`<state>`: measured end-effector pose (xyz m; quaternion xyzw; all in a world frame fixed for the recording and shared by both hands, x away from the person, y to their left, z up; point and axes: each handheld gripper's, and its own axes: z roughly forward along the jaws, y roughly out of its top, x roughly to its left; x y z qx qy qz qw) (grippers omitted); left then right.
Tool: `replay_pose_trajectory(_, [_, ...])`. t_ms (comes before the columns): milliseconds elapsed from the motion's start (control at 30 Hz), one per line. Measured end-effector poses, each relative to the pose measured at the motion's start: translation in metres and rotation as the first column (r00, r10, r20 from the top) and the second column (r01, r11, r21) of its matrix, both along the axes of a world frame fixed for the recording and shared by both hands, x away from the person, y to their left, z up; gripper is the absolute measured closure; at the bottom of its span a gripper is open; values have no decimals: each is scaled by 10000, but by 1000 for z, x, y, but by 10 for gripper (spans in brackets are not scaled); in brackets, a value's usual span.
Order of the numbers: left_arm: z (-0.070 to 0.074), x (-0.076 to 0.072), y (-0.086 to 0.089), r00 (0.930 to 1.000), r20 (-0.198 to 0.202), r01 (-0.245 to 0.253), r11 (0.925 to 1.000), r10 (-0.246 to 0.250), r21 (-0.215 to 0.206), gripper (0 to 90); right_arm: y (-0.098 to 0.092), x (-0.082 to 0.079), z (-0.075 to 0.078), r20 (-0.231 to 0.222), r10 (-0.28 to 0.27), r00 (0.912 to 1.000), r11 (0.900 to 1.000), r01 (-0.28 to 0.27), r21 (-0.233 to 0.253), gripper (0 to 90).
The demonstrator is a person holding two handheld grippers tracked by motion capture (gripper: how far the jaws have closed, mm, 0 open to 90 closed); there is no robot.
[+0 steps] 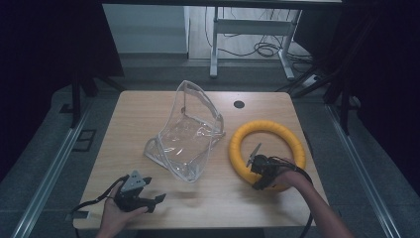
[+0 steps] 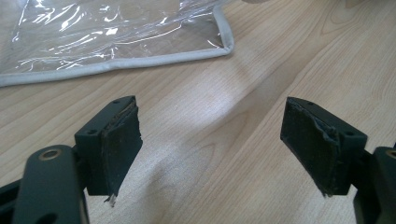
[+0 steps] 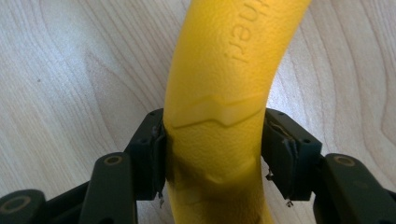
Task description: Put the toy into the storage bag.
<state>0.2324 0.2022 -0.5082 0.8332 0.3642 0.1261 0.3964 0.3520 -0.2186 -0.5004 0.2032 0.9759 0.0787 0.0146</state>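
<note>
We have the right gripper (image 1: 258,173) clamped across the near arc of the yellow ring (image 1: 267,148), which lies flat on the table (image 1: 148,106) at its right side; both pads press the tube. Right forearm angles in from bottom right. Left gripper (image 1: 148,198) sits low near the front edge, jaws spread with nothing between them, aimed toward the clear plastic bag (image 1: 185,136) mid-table.

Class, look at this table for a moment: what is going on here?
A person works at a wooden table with a gripper in each hand. The right gripper is shut on a yellow ring at its near side, both jaws pressed against the tube. The left gripper rests open on the table, holding nothing, short of the clear plastic bag that stands crumpled in the middle.
</note>
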Motion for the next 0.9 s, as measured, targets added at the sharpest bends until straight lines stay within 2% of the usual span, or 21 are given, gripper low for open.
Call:
replay_pose_trajectory(67, [0, 0, 0, 10000, 4, -1, 10000, 1, -21, 200, 2, 1, 1, -79, 121, 9999, 9999, -121, 14, 500])
replay_pose_trajectory(233, [1, -1, 1, 10000, 37, -7, 10000, 7, -8, 200, 4, 1, 1, -106, 98, 9999, 9998, -99, -164, 508])
replay_pose_trajectory(600, [1, 0, 0, 10000, 21, -28, 10000, 28, -27, 200, 3, 0, 4, -42, 42, 10000, 9999, -42, 107, 512])
replay_pose_trajectory(767, [1, 0, 1, 10000, 42, -23, 10000, 23, -20, 200, -1, 3, 14, -20, -100, 9999, 9975, 101, 705, 513])
replay_pose_trajectory(900, [1, 0, 1, 10000, 43, -34, 10000, 34, -32, 200, -6, 5, 24, -65, -343, 9994, 9910, 349, 1292, 514])
